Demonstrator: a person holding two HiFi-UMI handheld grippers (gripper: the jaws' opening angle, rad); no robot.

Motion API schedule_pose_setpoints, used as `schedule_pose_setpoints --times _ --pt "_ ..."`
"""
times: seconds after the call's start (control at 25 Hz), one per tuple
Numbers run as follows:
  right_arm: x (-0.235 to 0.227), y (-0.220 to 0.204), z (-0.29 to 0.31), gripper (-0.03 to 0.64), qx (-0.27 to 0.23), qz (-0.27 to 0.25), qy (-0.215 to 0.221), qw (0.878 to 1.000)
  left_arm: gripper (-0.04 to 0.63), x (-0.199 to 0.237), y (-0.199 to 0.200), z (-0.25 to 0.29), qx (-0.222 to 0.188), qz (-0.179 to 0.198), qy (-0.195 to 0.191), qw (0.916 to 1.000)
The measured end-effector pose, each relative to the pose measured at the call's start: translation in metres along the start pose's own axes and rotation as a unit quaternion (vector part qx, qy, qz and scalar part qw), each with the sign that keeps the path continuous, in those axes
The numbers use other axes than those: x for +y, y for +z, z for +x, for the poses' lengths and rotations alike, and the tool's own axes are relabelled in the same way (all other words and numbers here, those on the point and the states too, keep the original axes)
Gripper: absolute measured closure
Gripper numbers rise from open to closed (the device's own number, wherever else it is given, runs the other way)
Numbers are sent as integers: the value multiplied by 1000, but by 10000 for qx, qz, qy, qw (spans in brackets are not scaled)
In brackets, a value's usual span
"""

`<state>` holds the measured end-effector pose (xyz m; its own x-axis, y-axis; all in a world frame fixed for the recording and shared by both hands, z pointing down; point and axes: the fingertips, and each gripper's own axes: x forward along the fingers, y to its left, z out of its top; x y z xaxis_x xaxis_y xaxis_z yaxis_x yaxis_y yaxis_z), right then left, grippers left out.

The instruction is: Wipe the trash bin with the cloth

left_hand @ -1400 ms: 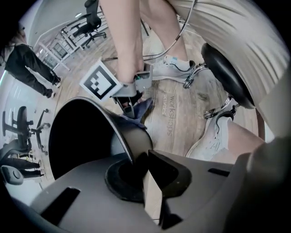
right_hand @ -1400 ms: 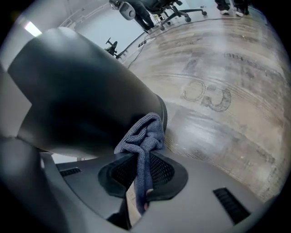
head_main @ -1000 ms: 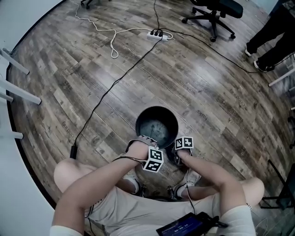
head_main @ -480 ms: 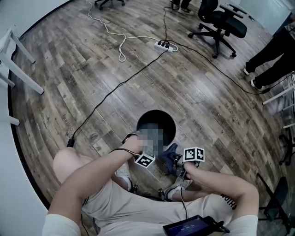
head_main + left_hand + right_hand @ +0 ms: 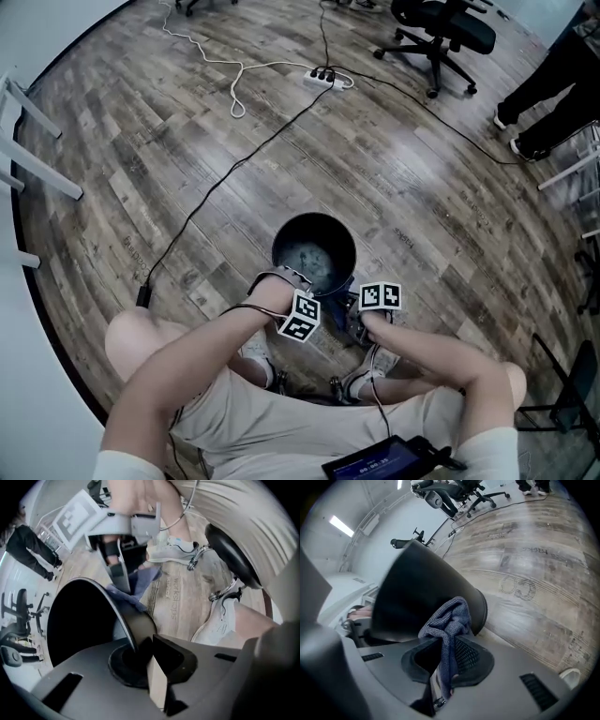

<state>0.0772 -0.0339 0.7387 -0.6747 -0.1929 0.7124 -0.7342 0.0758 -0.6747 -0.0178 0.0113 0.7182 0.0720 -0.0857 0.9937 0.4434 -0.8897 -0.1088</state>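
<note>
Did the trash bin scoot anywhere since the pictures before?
No. The trash bin sits just as far up and to the right of the black plug on the floor as it did before.

Under you, the grey-brown plank floor (image 5: pixel 422 187) carries a round black trash bin (image 5: pixel 313 217); a white power strip (image 5: pixel 319 77) lies at twelve o'clock.

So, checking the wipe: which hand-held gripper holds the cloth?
The right hand-held gripper, shut on the blue cloth; the left hand-held gripper has just closed its jaws on the trash bin rim.
</note>
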Motion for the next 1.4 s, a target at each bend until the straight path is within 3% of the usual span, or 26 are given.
schedule_pose_setpoints --times 0.12,0.32,0.48,0.56,0.68,0.8,0.88,1.0,1.2,1.4 --pt "-38 -5 30 563 15 -1 -226 9997 558 1 10 -1 -179 -253 -121 9994" --pt "-83 -19 82 563 143 158 -263 9994 558 2 11 1 -122 -194 -169 9996" --pt "-94 -20 92 563 -24 219 -202 9996 558 6 11 3 -116 -369 -178 9991" --pt "-92 -20 89 563 159 81 -366 9992 558 6 10 4 -84 -392 -187 9990" --pt "-76 -17 67 563 429 -42 -625 9971 557 3 13 4 -7 -188 -248 9995" --pt "-30 -20 28 563 507 -42 -277 9983 550 1 13 -3 -111 -17 -322 9994" --pt "2 -28 -2 563 549 -103 -34 9984 490 0 9 -9 -138 13 -365 9992" --pt "34 -37 -42 563 431 -3 106 9990 454 1 -7 -12 124 272 -264 9992" --pt "67 -17 -67 563 -196 189 422 9987 459 -1 -26 -2 459 497 -22 9977" --pt "72 2 -54 563 -416 382 442 9974 552 -4 -22 3 526 813 116 9952"
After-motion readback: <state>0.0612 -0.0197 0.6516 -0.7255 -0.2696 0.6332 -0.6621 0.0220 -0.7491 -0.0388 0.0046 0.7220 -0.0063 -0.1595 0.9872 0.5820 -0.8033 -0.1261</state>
